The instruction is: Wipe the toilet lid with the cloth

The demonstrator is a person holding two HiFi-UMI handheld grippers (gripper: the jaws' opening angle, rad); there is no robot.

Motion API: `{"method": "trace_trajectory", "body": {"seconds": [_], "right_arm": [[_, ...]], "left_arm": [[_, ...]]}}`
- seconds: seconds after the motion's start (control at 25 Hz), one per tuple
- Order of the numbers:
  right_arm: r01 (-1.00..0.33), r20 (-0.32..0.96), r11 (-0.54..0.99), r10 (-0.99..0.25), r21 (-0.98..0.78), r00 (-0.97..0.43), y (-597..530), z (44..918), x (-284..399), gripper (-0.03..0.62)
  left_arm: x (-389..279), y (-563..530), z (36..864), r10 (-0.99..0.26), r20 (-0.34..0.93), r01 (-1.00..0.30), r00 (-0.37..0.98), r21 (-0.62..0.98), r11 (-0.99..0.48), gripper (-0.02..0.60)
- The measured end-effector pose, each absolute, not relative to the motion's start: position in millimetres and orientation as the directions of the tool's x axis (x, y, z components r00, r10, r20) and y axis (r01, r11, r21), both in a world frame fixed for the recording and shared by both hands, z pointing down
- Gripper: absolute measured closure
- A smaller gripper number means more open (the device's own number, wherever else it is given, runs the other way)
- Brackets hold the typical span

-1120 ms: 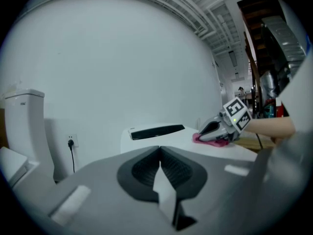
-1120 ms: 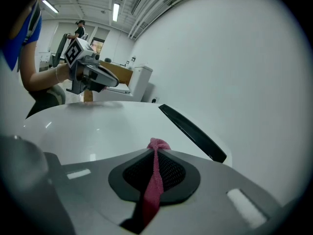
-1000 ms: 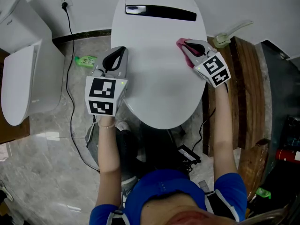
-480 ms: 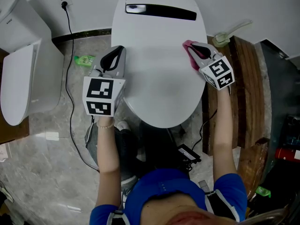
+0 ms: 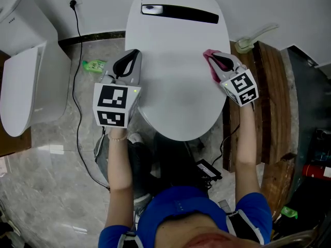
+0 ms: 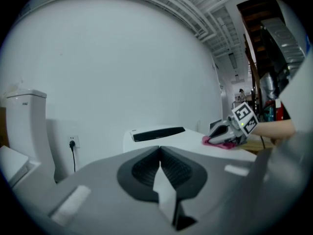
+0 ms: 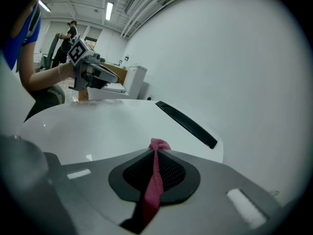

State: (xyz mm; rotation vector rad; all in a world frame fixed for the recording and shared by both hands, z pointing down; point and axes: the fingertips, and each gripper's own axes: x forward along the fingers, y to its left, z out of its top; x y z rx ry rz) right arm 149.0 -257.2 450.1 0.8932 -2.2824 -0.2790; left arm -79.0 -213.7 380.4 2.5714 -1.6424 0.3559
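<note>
On the right edge of the toilet lid [image 5: 176,87], right gripper [image 5: 218,62] clamps the cloth [image 5: 209,57]; left gripper [image 5: 126,63] clenched, empty (at left rim). Wiping likely mid-course, much surface left.

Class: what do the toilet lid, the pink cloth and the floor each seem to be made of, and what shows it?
Toilet lid: hard, glossy white, likely plastic or ceramic; its smooth surface shows soft highlights.
Cloth: soft pink fabric, perhaps microfibre; it bunches where the right gripper pinches it.
Floor: polished grey stone or stone-look tile; veined and reflective.
</note>
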Motion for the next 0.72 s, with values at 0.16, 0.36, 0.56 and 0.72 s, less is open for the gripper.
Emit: {"method": "trace_trajectory", "body": {"seconds": [0.16, 0.36, 0.56, 0.72], "right_arm": [[-0.513, 0.509, 0.75, -0.661, 0.418, -0.552, -248.3, 451.0, 143.4, 0.579], [-0.503, 0.516, 0.757, -0.653, 0.417, -0.555, -245.5, 451.7, 136.8, 0.579], [-0.475, 0.524, 0.776, -0.63, 0.415, -0.573, -242.2, 452.2, 126.1, 0.579], [-0.439, 0.532, 0.796, -0.605, 0.417, -0.592, -237.7, 452.2, 110.9, 0.579]], "left_arm": [[-79.2, -213.0, 380.0, -0.886, 0.229, -0.903, 0.402, -0.063, -0.426, 0.58], [-79.0, -212.6, 381.4, -0.885, 0.232, -0.901, 0.404, -0.065, -0.429, 0.58], [-79.9, -212.6, 381.8, -0.886, 0.236, -0.903, 0.399, -0.067, -0.425, 0.58], [-78.9, -212.7, 382.8, -0.885, 0.239, -0.902, 0.4, -0.069, -0.426, 0.58]]}}
